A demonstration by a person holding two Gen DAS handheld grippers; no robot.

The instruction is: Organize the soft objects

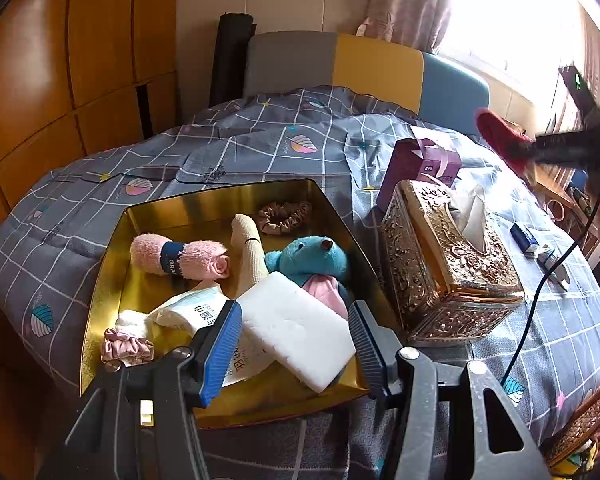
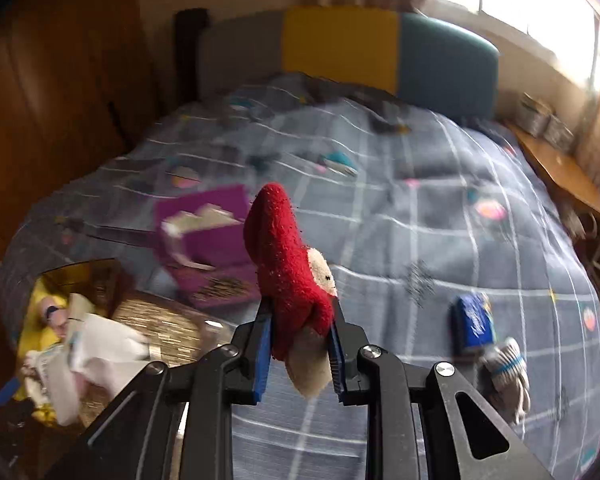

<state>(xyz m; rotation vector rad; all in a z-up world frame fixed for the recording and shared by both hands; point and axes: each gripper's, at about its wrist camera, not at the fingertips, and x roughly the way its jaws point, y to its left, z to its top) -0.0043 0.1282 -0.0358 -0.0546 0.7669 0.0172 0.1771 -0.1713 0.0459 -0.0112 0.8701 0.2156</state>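
Pinching a red sock (image 2: 288,264) between its blue pads, the right claw (image 2: 300,344) holds the cloth at its lower half, so the sock's long axis runs straight on from the claw, its rounded end leading and a cream patch showing at the grip. The sock is up in the air over the bed (image 2: 420,208), clear of the quilt. The landmark for everything else is the gold tray (image 1: 112,264): seen from the right wrist it lies low and far to the left of the sock, beyond the ornate gold tissue box (image 1: 440,256) that stands just beside the tray's right wall. My judgement is that the coming move turns on this: the sock must travel leftward past the tissue box and come down into the tray, leading end first. The left claw (image 1: 296,344) is much the nearer of the two to the tray; it hangs over the near edge with its jaws standing wide around a white foam block (image 1: 296,332) without pressing on it, as far as I can tell. Inside the tray lie a pink rolled towel (image 1: 180,260), a teal plush toy (image 1: 308,258), a brown scrunchie (image 1: 286,216) at the far wall and a pink scrunchie (image 1: 126,348) at the near left corner. Behind the tissue box, away from the tray, stands a purple box (image 1: 416,164).
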